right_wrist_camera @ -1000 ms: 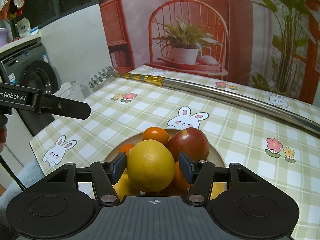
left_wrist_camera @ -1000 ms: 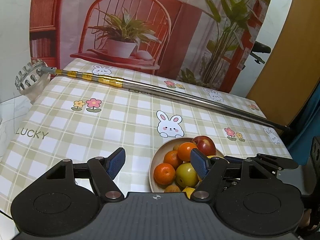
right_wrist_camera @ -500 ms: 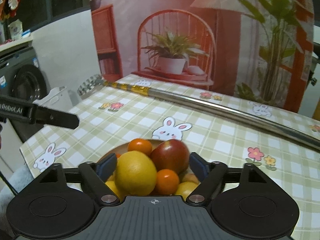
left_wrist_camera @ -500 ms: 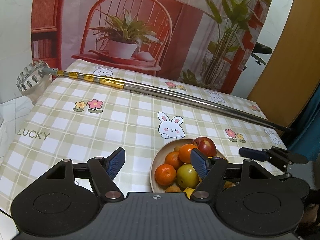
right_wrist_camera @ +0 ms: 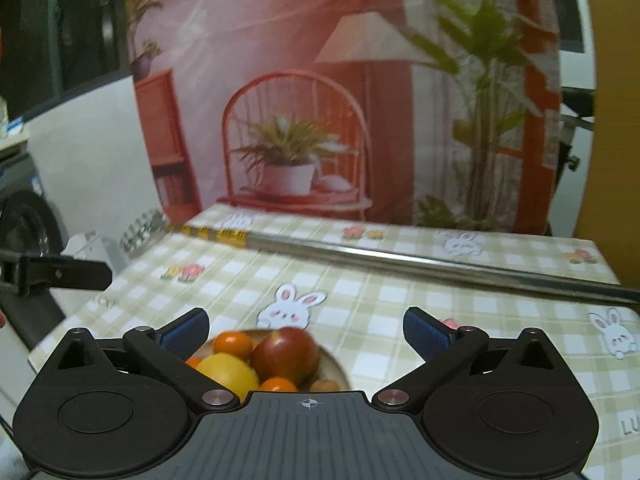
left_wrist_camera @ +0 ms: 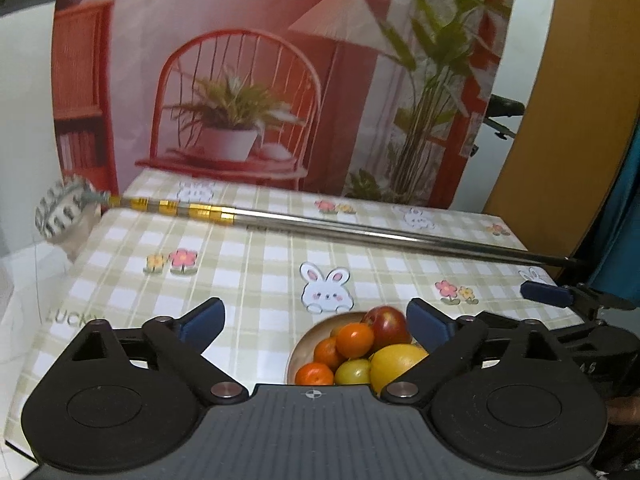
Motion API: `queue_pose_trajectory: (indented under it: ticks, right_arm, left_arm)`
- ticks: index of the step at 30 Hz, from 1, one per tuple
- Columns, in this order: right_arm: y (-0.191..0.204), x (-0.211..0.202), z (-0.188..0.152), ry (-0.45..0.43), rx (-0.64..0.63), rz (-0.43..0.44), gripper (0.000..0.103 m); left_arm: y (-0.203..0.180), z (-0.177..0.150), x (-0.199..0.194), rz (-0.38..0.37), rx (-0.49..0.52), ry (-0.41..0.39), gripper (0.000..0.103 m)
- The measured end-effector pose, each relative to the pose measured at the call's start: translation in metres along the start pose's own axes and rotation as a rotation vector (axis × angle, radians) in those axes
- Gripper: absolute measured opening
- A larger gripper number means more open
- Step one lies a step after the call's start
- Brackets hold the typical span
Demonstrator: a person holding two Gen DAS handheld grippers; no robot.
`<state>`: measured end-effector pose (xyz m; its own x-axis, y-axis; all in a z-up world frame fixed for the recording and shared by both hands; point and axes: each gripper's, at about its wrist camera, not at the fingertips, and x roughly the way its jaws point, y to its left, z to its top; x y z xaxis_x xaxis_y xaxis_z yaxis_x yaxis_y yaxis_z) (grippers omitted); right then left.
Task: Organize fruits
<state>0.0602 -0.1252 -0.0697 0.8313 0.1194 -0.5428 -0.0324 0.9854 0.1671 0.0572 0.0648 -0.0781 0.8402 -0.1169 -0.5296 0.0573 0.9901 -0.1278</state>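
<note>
My right claw (right_wrist_camera: 306,330) is empty now and spread wide. 1 second ago it was clamped on the lemon (right_wrist_camera: 228,372) over the bowl (right_wrist_camera: 332,364); half a second ago the jaws had already let go. Now the lemon sits in the bowl, touching the apple (right_wrist_camera: 286,354), and the claw has pulled back and up from the pile. I judge that placement done.

My left claw (left_wrist_camera: 316,322) is open too, holding nothing, hovering over the desk (left_wrist_camera: 248,264) just left of the bowl (left_wrist_camera: 298,358). It has also lifted since a second ago, so the view tilts more toward the backdrop.

The bowl is the only container I see. From the left view it holds the apple (left_wrist_camera: 386,326) at the back, the lemon (left_wrist_camera: 396,364) at the front right, 3 oranges (left_wrist_camera: 354,340) and a yellow-green fruit (left_wrist_camera: 352,372). The right view shows a small brownish fruit (right_wrist_camera: 324,385) at the near rim, too blurred to name.

A long metal pole (left_wrist_camera: 360,232) lies across the far desk, well apart from the bowl. I see no loose fruit on the desk, so the sorting looks close to finished.
</note>
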Motion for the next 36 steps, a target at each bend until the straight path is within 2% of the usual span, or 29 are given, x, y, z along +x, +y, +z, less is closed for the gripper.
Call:
queue_pose_trajectory:
  ticks: [7,17,26,36]
  right_arm:
    - [-0.019,-0.039,0.024,-0.095,0.039,-0.067,0.103]
    - [-0.035,-0.097,0.062,-0.238,0.051,-0.122,0.103]
    - [-0.028,-0.128,0.076,-0.296,0.028,-0.137,0.103]
    - [-0.024,-0.139,0.08,-0.319,0.023,-0.143,0.103]
  left_arm:
    - [-0.022,0.02,-0.019,-0.01,0.042,-0.053,0.099]
    - [-0.053,0.054,-0.064,-0.018,0.1,-0.193,0.1]
    - [-0.076,0.065,-0.101,-0.019,0.141,-0.302,0.103]
    - [-0.083,0.063,-0.11,-0.012,0.149,-0.326,0.103]
